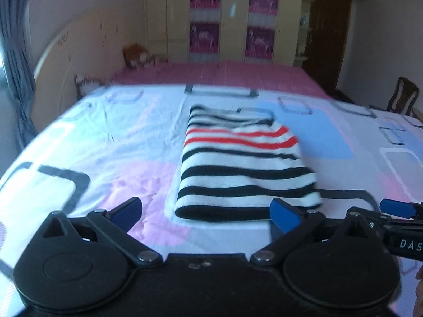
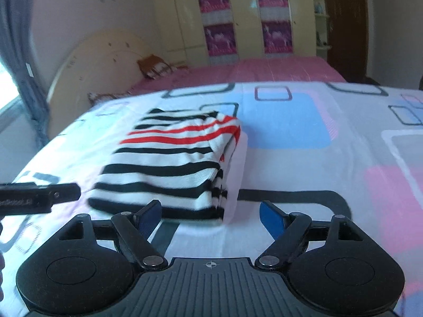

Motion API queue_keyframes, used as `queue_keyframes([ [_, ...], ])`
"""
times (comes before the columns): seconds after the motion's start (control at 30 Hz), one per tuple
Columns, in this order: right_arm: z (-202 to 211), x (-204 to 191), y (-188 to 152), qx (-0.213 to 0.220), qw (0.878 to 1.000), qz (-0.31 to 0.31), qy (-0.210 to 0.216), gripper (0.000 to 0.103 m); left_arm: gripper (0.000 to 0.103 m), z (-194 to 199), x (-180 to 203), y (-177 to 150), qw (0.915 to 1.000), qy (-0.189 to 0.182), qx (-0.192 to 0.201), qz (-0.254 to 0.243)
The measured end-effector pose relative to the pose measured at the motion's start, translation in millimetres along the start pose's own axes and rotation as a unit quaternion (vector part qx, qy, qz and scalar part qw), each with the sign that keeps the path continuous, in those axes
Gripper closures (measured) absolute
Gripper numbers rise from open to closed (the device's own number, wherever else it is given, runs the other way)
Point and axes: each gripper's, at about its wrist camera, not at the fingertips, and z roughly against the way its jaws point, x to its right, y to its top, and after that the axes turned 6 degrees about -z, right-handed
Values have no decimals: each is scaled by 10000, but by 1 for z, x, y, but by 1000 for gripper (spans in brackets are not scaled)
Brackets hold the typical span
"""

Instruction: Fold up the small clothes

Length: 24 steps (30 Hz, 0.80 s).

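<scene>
A small knit garment with black, white and red stripes lies folded into a thick rectangle on the patterned bed sheet; it also shows in the right wrist view. My left gripper is open and empty, just short of the garment's near edge. My right gripper is open and empty, near the garment's near right corner. The right gripper's blue finger shows at the right edge of the left wrist view, and the left gripper's black body shows at the left of the right wrist view.
The sheet has blue, pink and grey squares. Beyond it lies a pink bedspread with a rounded headboard and stuffed toys. A wardrobe stands at the back, a wooden chair at the right, a curtain at the left.
</scene>
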Motion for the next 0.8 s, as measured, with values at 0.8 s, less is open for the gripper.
queue_keyframes([
  [0.8, 200, -31, -54, 1407, 9890, 440, -78, 8, 0, 161, 30, -49, 9980, 200, 573, 180],
])
